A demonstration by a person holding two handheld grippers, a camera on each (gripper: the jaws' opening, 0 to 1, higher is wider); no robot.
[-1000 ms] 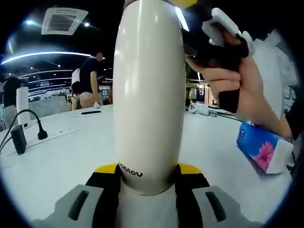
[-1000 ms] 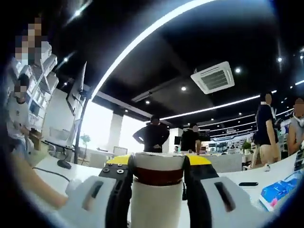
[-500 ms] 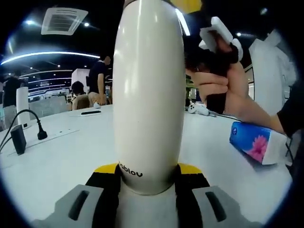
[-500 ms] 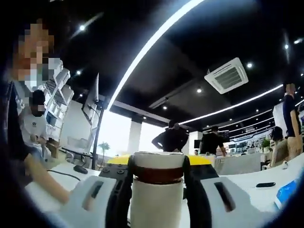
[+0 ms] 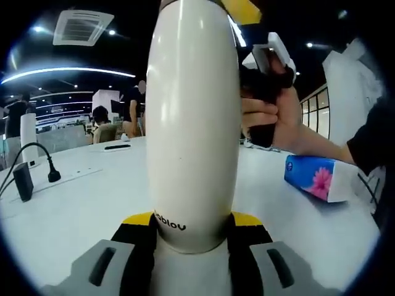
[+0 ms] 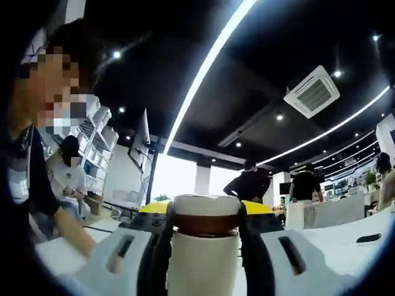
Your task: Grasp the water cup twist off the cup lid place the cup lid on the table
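We see the left gripper [image 5: 192, 237] clamped on the cream water cup [image 5: 192, 123], upright above the white table [image 5: 74, 197]. Right gripper [image 6: 205, 237] grips the cup lid [image 6: 205, 213] at top. Tissue pack [image 5: 315, 179] lies right, well apart; table's left side open.

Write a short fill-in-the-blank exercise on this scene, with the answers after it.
1. The left tool is shut on the cream-coloured ____.
2. The right tool grips the lid, which has a ____ band around it.
3. The blue tissue pack lies on the white ____.
4. A black ____ on a cable rests on the table, seen in the left gripper view.

Answers: cup; brown; table; plug
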